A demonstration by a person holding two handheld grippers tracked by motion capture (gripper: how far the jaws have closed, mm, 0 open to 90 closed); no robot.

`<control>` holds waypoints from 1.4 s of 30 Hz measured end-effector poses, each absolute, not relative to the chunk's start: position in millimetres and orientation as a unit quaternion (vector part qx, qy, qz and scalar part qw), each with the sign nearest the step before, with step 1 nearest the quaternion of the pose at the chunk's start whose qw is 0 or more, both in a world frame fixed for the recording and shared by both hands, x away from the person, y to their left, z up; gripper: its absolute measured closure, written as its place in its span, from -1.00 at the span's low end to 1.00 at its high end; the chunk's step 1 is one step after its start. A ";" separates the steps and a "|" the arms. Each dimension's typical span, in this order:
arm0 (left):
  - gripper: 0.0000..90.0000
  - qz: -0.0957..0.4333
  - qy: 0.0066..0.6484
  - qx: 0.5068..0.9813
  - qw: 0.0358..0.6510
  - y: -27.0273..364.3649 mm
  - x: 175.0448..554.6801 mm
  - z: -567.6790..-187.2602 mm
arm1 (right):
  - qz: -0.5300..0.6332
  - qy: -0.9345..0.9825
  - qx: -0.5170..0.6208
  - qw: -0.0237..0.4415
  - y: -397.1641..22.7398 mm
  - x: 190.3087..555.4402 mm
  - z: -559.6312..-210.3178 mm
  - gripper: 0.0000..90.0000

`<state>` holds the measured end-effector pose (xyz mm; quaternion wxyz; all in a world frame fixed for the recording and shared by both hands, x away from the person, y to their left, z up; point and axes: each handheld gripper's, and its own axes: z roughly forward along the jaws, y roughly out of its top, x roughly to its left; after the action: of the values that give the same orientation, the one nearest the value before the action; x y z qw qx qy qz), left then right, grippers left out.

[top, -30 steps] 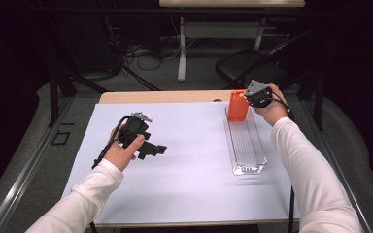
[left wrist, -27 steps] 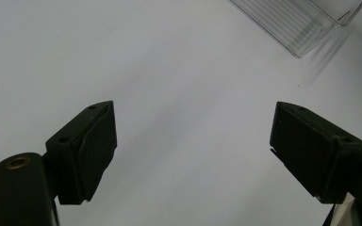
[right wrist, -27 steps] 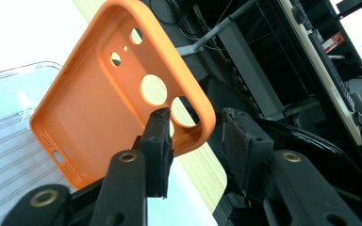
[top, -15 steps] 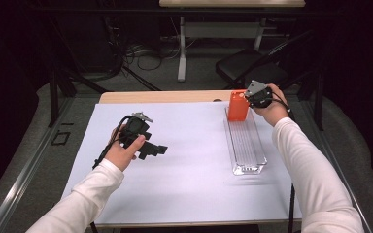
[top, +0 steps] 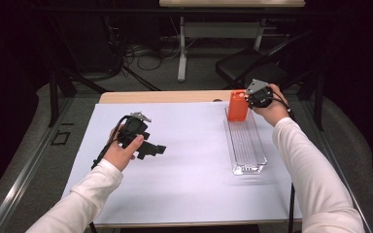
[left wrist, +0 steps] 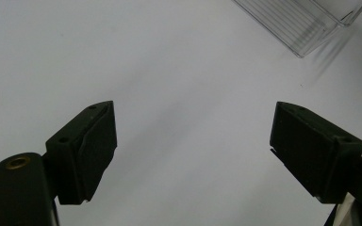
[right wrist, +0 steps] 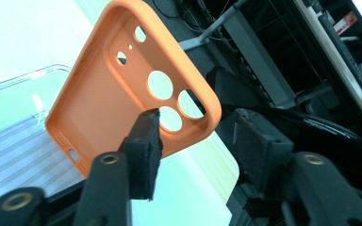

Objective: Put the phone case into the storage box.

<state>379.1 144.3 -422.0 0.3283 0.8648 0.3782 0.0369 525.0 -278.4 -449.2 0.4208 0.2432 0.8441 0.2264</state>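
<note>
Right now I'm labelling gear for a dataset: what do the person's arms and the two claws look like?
Both arms wear white long sleeves. The left claw is black with blocky jaws, a brass-coloured screw, and a black cable. The right claw is black too, topped by a grey three-cornered plate, with its own black cable.

In the left gripper view, the clear tray (left wrist: pixel 306 23) at 1 o'clock is cut off by the top edge, so its far end is not seen. In the right gripper view, the lower edge of the orange phone case (right wrist: pixel 122 84) is hidden behind the near jaw, and whether the right gripper (right wrist: pixel 195 141) touches the case cannot be told. In the high view, the right gripper (top: pixel 258 97) is largely covered by the hand at 1 o'clock, and its jaws are too small to be resolved.
</note>
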 end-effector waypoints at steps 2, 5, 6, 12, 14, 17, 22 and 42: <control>-0.65 0.037 0.377 0.865 0.329 144.5 379.5 -422.3 | 0.230 0.844 0.249 0.416 -277.9 523.4 -448.3 0.09; -0.65 0.036 0.374 0.867 0.329 144.3 381.0 -422.7 | 0.234 0.845 0.263 0.402 -277.0 520.2 -445.6 0.01; -0.65 0.036 0.374 0.865 0.331 143.6 381.2 -422.8 | 0.232 0.845 0.266 0.402 -276.6 519.2 -444.4 -0.03; -0.65 0.031 0.369 0.866 0.336 139.7 381.9 -422.7 | 0.238 0.838 0.285 0.400 -273.2 514.2 -438.4 -0.23; -0.65 0.031 0.372 0.865 0.336 139.0 382.2 -422.6 | 0.241 0.832 0.297 0.403 -272.4 512.8 -435.5 -0.25; -0.65 0.031 0.373 0.864 0.338 138.6 383.0 -422.2 | 0.249 0.827 0.300 0.404 -272.0 510.9 -432.5 -0.28; -0.65 0.032 0.370 0.865 0.339 137.6 384.0 -421.0 | 0.256 0.822 0.309 0.403 -271.7 509.1 -430.0 -0.41; -0.65 0.029 0.376 0.856 0.354 136.7 385.1 -418.7 | 0.300 0.814 0.362 0.340 -266.9 500.1 -414.5 -0.68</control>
<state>385.1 136.7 -418.7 0.3542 0.8557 0.3761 0.0293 500.1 -266.9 -414.5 0.3405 0.3620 0.8141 0.3004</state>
